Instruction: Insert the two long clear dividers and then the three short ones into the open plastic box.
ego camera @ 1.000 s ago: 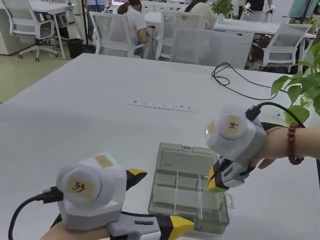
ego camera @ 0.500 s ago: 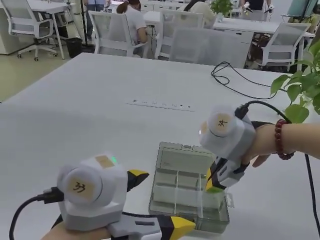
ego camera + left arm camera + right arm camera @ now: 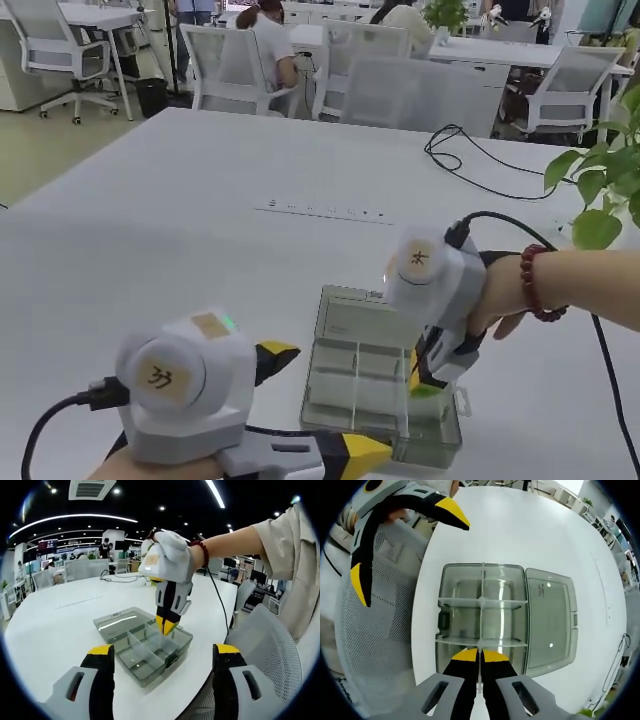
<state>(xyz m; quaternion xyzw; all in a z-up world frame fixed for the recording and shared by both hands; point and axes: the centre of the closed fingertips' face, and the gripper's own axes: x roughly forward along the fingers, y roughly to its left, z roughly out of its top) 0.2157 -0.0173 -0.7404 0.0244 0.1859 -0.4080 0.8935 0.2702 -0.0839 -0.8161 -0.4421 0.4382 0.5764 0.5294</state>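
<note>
My white counter (image 3: pixel 180 230) has a flush outlet strip (image 3: pixel 325 210) mid-surface, a looped black cable (image 3: pixel 470 152) near its far right edge, a leafy plant (image 3: pixel 603 175) off its right side, and grey mesh chairs (image 3: pixel 228 62) past its far edge.

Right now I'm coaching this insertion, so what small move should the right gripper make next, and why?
Probably a short push straight down, then open. The right gripper is shut on a thin clear divider at one end of the box. The divider lines up with the centre divider and the tips sit about at the rim, so seating looks unfinished.
</note>
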